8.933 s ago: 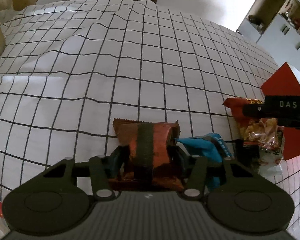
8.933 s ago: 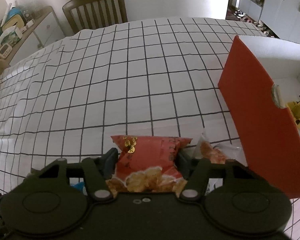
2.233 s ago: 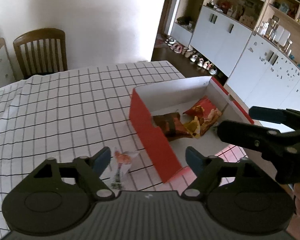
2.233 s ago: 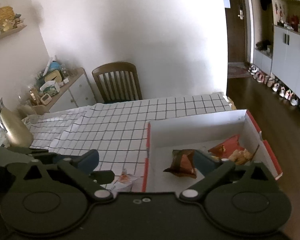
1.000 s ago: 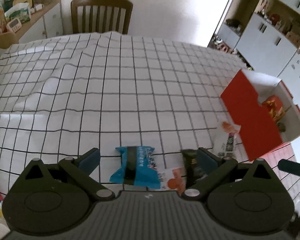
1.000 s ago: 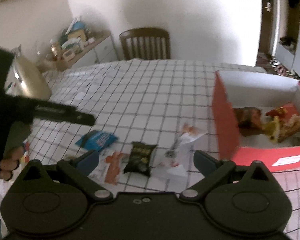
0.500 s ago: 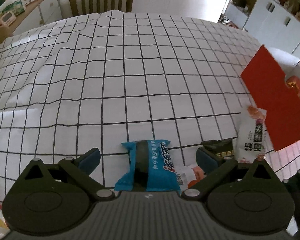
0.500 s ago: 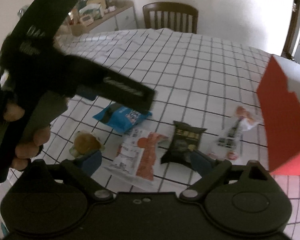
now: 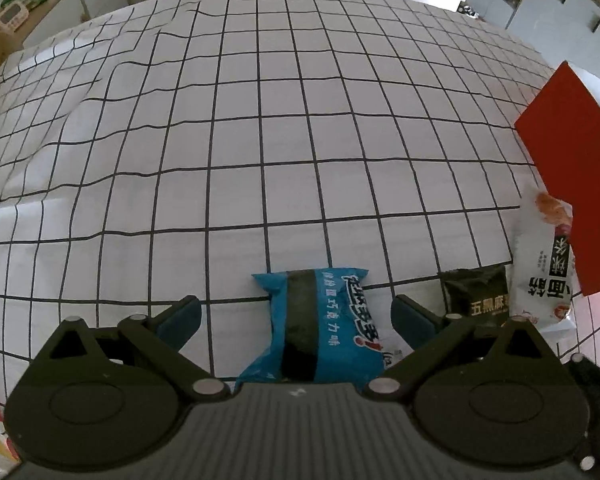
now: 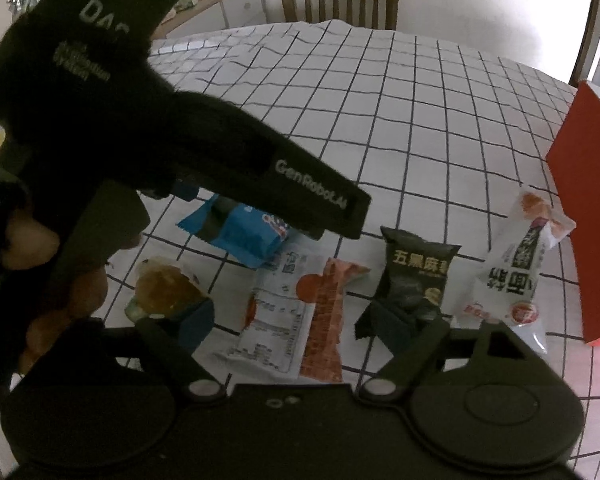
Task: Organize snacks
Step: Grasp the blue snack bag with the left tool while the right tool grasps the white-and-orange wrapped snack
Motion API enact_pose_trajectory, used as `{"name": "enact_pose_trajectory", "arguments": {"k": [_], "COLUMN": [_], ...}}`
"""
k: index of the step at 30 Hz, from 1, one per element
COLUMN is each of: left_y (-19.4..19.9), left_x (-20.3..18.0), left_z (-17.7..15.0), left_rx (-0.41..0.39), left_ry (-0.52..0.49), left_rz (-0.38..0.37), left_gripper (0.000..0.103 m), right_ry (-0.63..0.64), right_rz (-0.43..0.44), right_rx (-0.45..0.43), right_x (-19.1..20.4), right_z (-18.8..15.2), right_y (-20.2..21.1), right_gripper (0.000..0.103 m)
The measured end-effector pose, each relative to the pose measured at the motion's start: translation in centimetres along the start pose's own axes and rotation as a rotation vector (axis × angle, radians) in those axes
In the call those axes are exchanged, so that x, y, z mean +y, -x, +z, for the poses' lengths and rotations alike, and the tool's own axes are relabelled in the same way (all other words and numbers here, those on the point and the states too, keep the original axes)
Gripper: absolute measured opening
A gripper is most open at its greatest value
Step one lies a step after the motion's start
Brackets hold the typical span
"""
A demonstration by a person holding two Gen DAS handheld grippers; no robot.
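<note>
Blue snack pack (image 9: 320, 320) flat btwn the open left claw (image 9: 296, 316) tips; black pack (image 9: 476, 294), white pack (image 9: 544, 280) to its right.

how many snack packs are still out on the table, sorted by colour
Blue: 1, blue pack
Black: 1, black pack
White with orange-red: 2, flat sachet, long white pack
Clear: 1, bun in clear wrap
Total: 5

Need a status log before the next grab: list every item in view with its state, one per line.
Left gripper: open, straddling the blue pack.
Right gripper: open, over the white-orange pack.
Blue pack: flat on the cloth, ungripped.
White-orange pack: flat, ungripped.
Black pack: flat.
White pack: flat, beside the red box.
Bun: wrapped.
Red box: open-topped.
</note>
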State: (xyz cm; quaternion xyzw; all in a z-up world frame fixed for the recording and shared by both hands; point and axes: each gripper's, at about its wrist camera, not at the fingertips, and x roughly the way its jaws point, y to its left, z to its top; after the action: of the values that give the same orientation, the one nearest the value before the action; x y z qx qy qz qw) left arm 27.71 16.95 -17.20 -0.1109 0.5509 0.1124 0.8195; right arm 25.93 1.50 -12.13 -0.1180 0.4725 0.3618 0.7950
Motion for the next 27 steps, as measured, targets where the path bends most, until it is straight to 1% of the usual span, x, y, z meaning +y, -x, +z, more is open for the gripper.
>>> {"name": "enact_pose_trajectory", "arguments": {"k": [1,3,4,5,6,7,9,11,13,15,17,27], "left_y": [0.0,0.1,0.1,0.2,0.2,0.3,0.4,0.4,0.5,0.8,1.1,3.5], "left_x": [0.1,0.1,0.2,0.2,0.3,0.3,0.4,0.5,0.8,1.0,1.3,2.8], "left_z": [0.0,0.1,0.1,0.1,0.1,0.0,0.0,-0.1,-0.3,-0.4,-0.6,-1.6], "left_rx": [-0.002,-0.004,-0.002,-0.001,0.0,0.001,0.012,0.016,0.014,0.011,0.008,-0.03], "left_ry": [0.001,0.003,0.006,0.01,0.012,0.012,0.02,0.032,0.043,0.058,0.07,0.13], "left_rz": [-0.001,-0.006,-0.011,-0.017,-0.021,-0.021,-0.027,-0.023,-0.027,-0.029,-0.032,-0.06], "left_gripper": [0.101,0.095,0.093,0.088,0.08,0.074,0.059,0.057,0.05,0.047,0.046,0.045], "right_ry": [0.004,0.01,0.011,0.012,0.012,0.011,0.005,0.0,-0.001,-0.001,0.0,-0.024], "right_rz": [0.0,-0.001,-0.003,-0.006,-0.009,-0.011,-0.017,-0.016,-0.023,-0.018,-0.019,-0.009], "right_rx": [0.004,0.01,0.013,0.016,0.019,0.02,0.02,0.022,0.022,0.019,0.018,0.0], "right_x": [0.1,0.4,0.5,0.6,0.7,0.8,0.8,0.9,1.0,1.1,1.0,-0.6], "right_z": [0.0,-0.1,-0.2,-0.2,-0.2,-0.3,-0.4,-0.3,-0.4,-0.5,-0.7,-1.7], "right_y": [-0.2,-0.4,-0.5,-0.6,-0.7,-0.8,-0.8,-0.9,-1.1,-1.0,-0.7,2.5], "right_gripper": [0.083,0.082,0.08,0.077,0.076,0.073,0.068,0.06,0.057,0.053,0.051,0.048]}}
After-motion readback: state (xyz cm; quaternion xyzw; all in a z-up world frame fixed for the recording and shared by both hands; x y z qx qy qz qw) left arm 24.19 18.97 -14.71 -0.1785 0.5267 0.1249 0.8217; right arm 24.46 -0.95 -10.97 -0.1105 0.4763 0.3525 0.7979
